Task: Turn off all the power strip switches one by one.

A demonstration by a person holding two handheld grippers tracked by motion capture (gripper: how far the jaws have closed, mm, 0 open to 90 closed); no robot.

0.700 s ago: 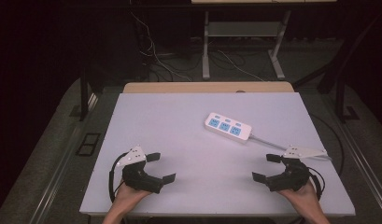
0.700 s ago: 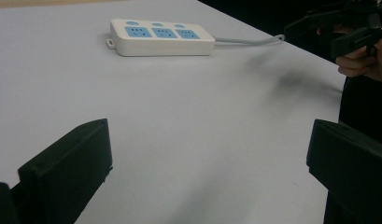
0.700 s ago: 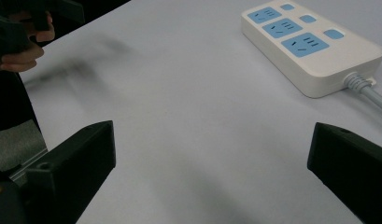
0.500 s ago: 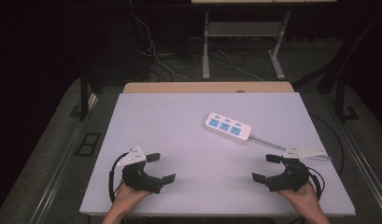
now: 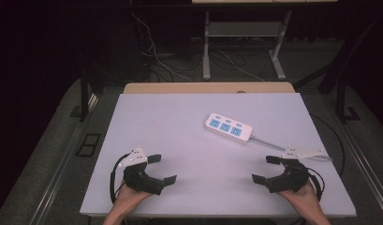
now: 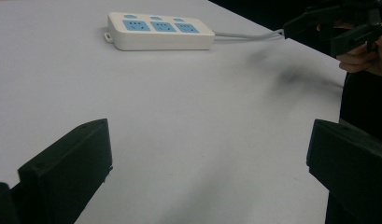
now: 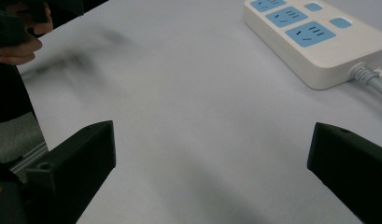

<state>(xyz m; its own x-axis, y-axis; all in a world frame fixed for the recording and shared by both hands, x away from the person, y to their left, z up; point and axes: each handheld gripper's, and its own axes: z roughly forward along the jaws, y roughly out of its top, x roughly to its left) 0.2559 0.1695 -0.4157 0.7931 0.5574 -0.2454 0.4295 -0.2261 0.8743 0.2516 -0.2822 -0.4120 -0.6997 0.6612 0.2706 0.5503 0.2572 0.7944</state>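
From the high view, the left gripper and the right gripper are resting near the front edge of the white table, each with jaws spread wide and holding nothing. One power strip is lying beyond them, right of centre, its grey cable trailing toward the right gripper.

In the left gripper view, the power strip is sitting well ahead, three blue sockets showing (the other gripper is hovering at the far right).

In the right gripper view, the power strip is lying nearer, up and to the right. A good approach would likely be coming across its narrow width, keeping off the cable.
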